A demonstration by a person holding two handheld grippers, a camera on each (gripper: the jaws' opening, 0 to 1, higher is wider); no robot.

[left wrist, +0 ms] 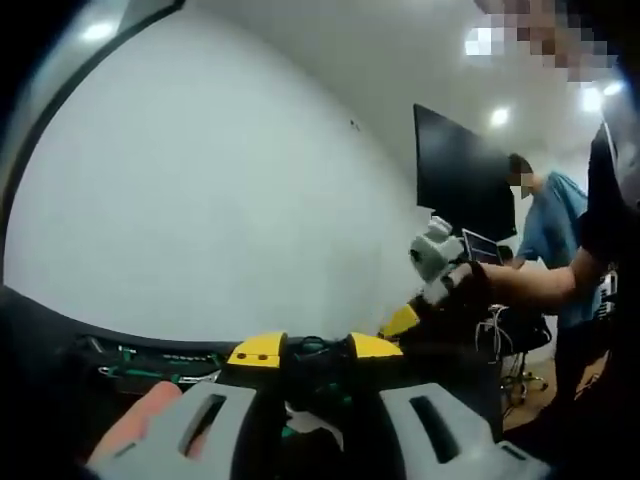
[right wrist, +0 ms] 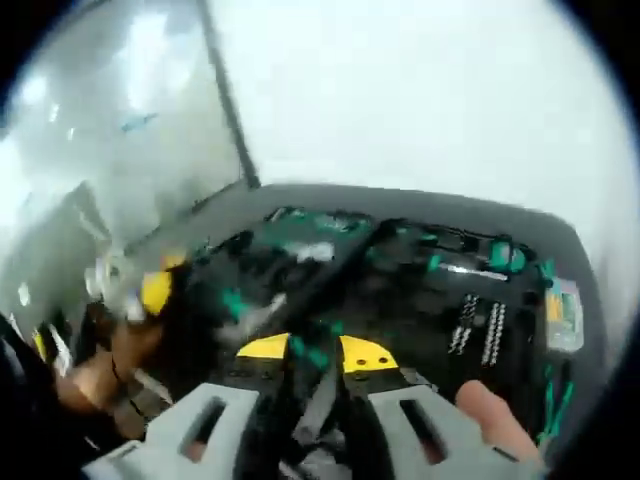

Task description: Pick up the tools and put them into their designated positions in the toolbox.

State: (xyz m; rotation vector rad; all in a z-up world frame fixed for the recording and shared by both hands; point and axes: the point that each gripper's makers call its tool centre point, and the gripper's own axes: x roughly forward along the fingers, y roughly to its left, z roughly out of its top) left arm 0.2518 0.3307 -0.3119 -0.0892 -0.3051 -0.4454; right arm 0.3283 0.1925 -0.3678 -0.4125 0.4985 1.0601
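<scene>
Tool jaws of the right tool (right wrist: 318,425) are seen standing apart over the open toolbox (right wrist: 400,290), and a dark, blurred shape lies in the gap; whether it is gripped cannot be told. The left tool (left wrist: 320,430) is likewise spread, with a pale scrap and some green visible beyond the gap, nothing clearly held.

The toolbox lies open on the dark counter (right wrist: 560,240), its black moulded tray carrying green-handled tools (right wrist: 505,257) at the far side and two rows of bits (right wrist: 478,328) to the right. The hand tools are judged to be stiff, fairly light metal with rubbery green grips; a hold across the handle, near the middle, should be least slippery. The small bits are judged fiddly and easily dropped.

In the right gripper view the other tool (right wrist: 135,290) is seen at the left, held by a hand (right wrist: 105,370). A fingertip (right wrist: 490,410) is seen beside the right jaw. In the left gripper view the other tool (left wrist: 438,262) is seen raised, carried on an extended forearm (left wrist: 530,285).
</scene>
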